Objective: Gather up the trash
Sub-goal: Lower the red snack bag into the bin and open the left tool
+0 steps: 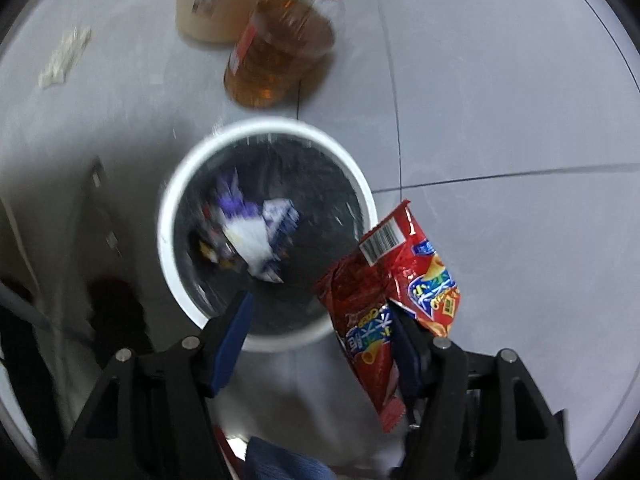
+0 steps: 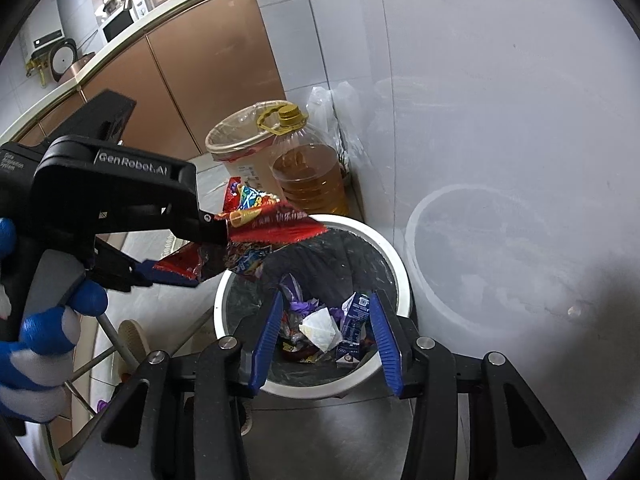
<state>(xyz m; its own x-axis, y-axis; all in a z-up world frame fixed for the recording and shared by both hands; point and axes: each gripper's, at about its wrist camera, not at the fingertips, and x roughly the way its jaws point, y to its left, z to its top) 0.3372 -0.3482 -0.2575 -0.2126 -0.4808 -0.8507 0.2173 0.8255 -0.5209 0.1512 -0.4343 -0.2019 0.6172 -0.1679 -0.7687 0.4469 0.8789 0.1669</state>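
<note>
Left gripper [image 1: 320, 328] "GenRobot.AI": spread, red snack wrapper [image 1: 384, 296] draped on one finger; right gripper [image 2: 324, 332]: spread, empty

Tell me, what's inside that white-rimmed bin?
The bin has a dark liner and holds crumpled white paper, a small blue carton and purple wrappers. Whatever lies beneath that pile is covered.
</note>
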